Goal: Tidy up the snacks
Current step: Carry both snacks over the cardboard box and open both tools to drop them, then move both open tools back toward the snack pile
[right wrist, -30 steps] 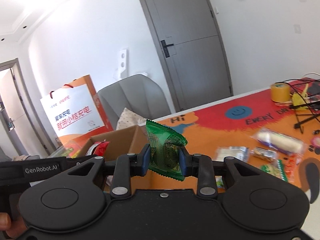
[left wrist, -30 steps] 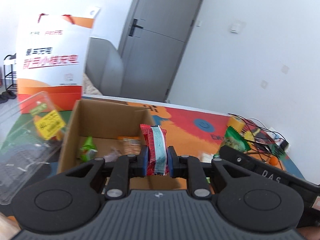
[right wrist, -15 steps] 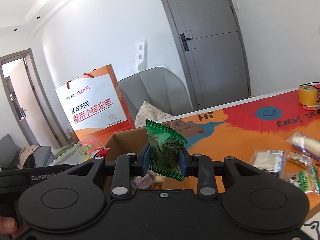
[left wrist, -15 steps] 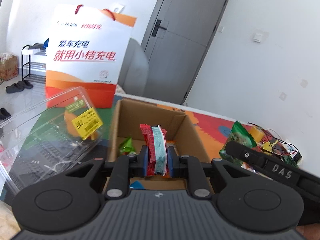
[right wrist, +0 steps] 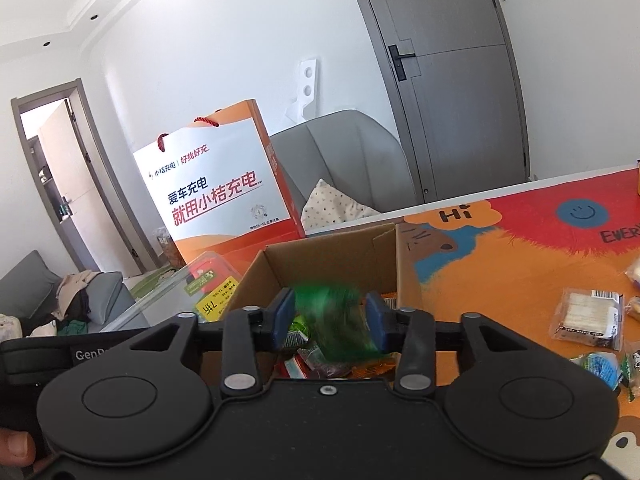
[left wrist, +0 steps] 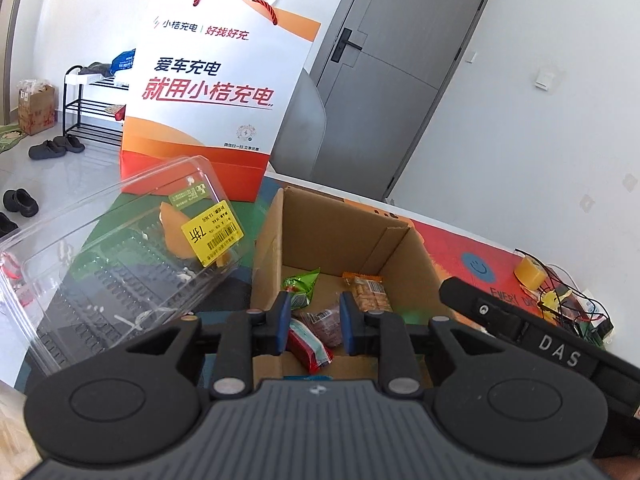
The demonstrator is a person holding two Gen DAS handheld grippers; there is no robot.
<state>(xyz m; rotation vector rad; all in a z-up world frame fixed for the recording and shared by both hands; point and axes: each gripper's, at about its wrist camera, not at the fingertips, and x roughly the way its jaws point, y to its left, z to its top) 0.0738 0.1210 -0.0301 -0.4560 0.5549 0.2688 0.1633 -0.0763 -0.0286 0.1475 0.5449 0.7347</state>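
Released since half a second ago: red packet (left wrist: 309,345) gone from between the left gripper (left wrist: 313,326) pads, now lying in the cardboard box (left wrist: 340,236) at lower centre of the left wrist view, just below and between the spread blue pads. Jaws there parted, holding nothing. Beside the red packet inside the box, a green packet (left wrist: 301,287) toward the left wall and an orange cracker packet (left wrist: 368,292) toward the right. Left of the box, a clear plastic container (left wrist: 112,264) with a yellow price sticker; behind it, upper left of centre, a white and orange paper bag (left wrist: 208,92). At right, the dark body of the other tool crossing the frame. Over to the right wrist view: right gripper (right wrist: 331,320) likewise spread wide above the box (right wrist: 332,256), a blurred green snack bag (right wrist: 334,324) between the pads at lower centre, apparently loose, contact not discernible through the blur. More wrapped snacks (right wrist: 588,320) on the orange mat (right wrist: 500,272) at lower right.
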